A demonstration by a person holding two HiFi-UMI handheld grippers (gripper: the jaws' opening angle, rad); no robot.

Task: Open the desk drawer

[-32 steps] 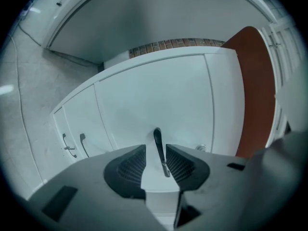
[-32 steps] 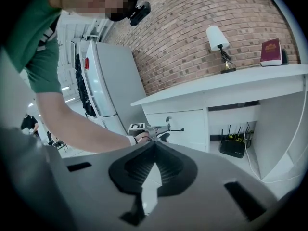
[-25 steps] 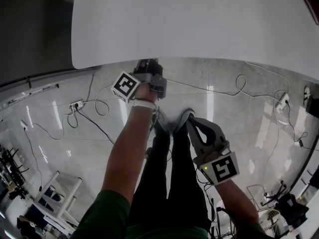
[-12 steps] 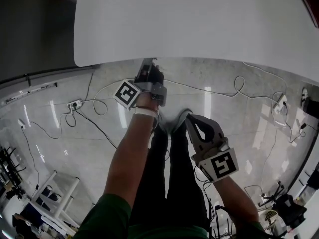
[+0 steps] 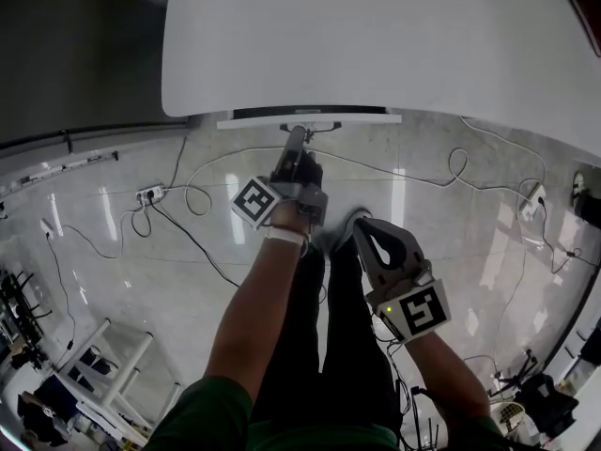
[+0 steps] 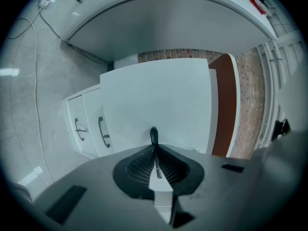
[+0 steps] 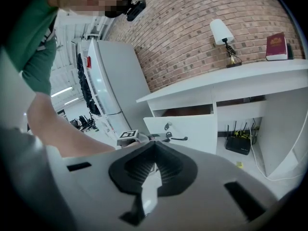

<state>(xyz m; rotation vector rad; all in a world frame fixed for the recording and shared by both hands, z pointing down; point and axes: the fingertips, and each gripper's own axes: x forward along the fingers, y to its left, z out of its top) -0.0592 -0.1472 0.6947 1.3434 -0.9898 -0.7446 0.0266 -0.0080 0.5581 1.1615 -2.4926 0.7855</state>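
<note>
Under the white desk (image 5: pixel 376 45) the drawer (image 5: pixel 357 117) stands partly out, likely with more travel left, while the left gripper (image 5: pixel 297 135), jaws just narrowed, clamps its dark handle (image 7: pixel 179 139) and the right gripper (image 5: pixel 362 225) hangs idle, jaws together.

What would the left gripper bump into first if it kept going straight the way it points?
The left gripper has just been closing its jaws on the dark drawer handle. Straight on, it would most likely meet the white drawer front right behind that handle.
</note>
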